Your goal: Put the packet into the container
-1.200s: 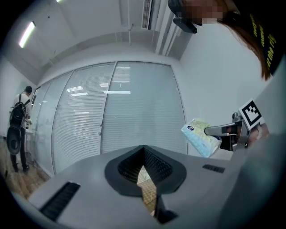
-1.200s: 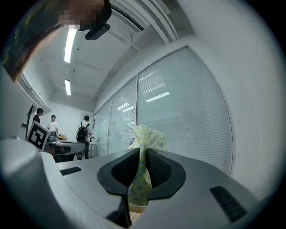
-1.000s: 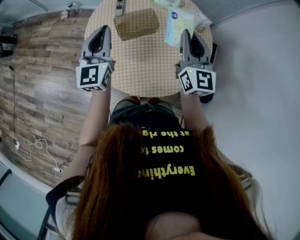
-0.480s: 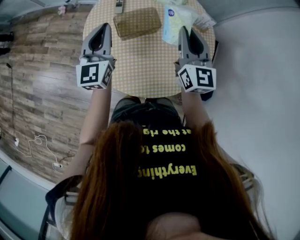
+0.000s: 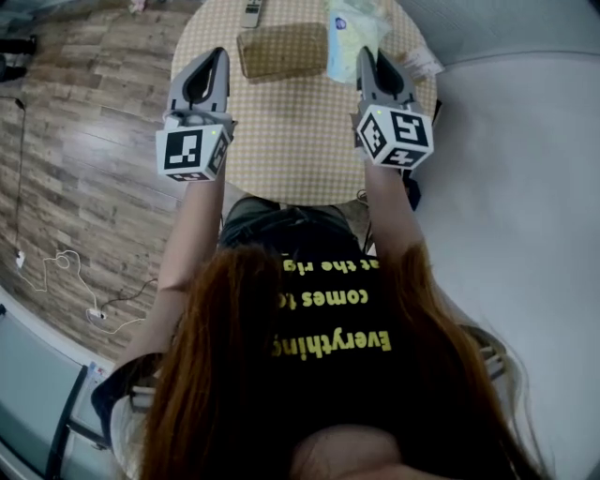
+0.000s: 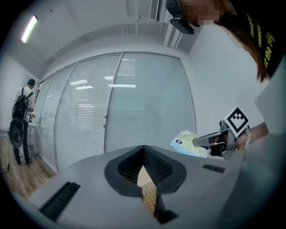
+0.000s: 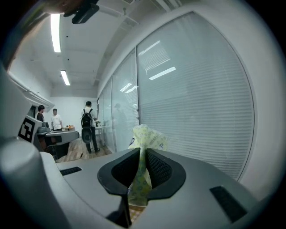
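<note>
A pale yellow and blue packet (image 5: 349,36) hangs over the round checkered table (image 5: 300,141), pinched at its near end by my right gripper (image 5: 367,56). In the right gripper view the packet (image 7: 146,138) stands up between the jaws of that gripper (image 7: 141,156), which is shut on it. The container, a flat brown woven box (image 5: 281,49), lies on the table just left of the packet. My left gripper (image 5: 217,58) hovers at the table's left side, beside the box, shut on nothing (image 6: 144,151). From there the packet (image 6: 188,142) shows at the right.
A remote control (image 5: 251,11) lies at the table's far edge, and a crumpled plastic wrapper (image 5: 420,62) at its right edge. Wooden floor lies to the left, pale floor to the right. A person with a backpack (image 7: 88,126) stands far back by glass walls.
My right gripper has carried the packet farther out over the table and slightly lower, nearer the woven box. The left gripper has stayed put.
</note>
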`<state>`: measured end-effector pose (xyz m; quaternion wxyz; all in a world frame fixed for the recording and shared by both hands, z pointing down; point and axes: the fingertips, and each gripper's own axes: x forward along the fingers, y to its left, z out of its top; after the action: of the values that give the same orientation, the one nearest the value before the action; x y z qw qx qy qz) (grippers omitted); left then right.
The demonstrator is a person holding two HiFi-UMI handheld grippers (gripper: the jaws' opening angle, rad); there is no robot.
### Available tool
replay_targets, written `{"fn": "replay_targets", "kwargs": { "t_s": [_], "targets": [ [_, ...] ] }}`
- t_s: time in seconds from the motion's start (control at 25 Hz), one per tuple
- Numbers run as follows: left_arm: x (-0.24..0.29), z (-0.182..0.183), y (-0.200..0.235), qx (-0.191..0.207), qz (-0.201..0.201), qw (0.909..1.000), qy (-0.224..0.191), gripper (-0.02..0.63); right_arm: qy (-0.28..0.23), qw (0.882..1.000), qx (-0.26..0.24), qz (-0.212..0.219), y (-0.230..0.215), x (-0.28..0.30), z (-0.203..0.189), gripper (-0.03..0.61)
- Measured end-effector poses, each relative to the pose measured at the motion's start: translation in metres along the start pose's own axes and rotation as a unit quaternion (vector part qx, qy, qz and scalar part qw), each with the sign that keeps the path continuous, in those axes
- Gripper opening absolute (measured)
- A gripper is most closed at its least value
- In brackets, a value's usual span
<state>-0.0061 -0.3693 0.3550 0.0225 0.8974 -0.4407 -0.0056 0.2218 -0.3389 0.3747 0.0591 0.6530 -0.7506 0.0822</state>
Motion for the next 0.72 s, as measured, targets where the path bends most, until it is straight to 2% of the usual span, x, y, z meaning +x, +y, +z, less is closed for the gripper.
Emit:
{"fn": "replay_targets", "kwargs": {
  "t_s": [0.12, 0.24, 0.32, 0.4, 0.48, 0.56, 0.64, 0.72],
  "targets": [
    [0.002, -0.004, 0.013, 0.000, 0.016, 0.9998, 0.009, 0.000, 0.049, 0.998, -0.004, 0.025, 0.003, 0.038, -0.024, 0.057],
    [0.000, -0.006, 0.017, -0.001, 0.025, 0.9996, 0.014, 0.000, 0.087, 0.992, -0.033, 0.084, 0.018, 0.064, -0.044, 0.057],
    [0.001, -0.008, 0.019, -0.006, 0.027, 0.9996, 0.010, 0.000, 0.110, 0.982, -0.067, 0.139, 0.030, 0.081, -0.056, 0.058],
    [0.001, -0.010, 0.021, -0.009, 0.032, 0.9994, 0.011, -0.001, 0.128, 0.966, -0.108, 0.199, 0.040, 0.095, -0.066, 0.058],
    [0.001, -0.011, 0.022, -0.009, 0.035, 0.9993, 0.012, 0.000, 0.135, 0.944, -0.159, 0.257, 0.051, 0.103, -0.072, 0.057],
    [0.000, -0.012, 0.020, -0.007, 0.032, 0.9994, 0.008, 0.000, 0.136, 0.916, -0.222, 0.307, 0.062, 0.107, -0.078, 0.057],
    [-0.004, -0.013, 0.019, -0.004, 0.034, 0.9994, 0.009, 0.000, 0.132, 0.880, -0.285, 0.356, 0.075, 0.105, -0.084, 0.057],
    [-0.011, -0.013, 0.018, -0.004, 0.037, 0.9992, 0.013, 0.000, 0.128, 0.840, -0.339, 0.405, 0.091, 0.096, -0.088, 0.057]
  ]
}}
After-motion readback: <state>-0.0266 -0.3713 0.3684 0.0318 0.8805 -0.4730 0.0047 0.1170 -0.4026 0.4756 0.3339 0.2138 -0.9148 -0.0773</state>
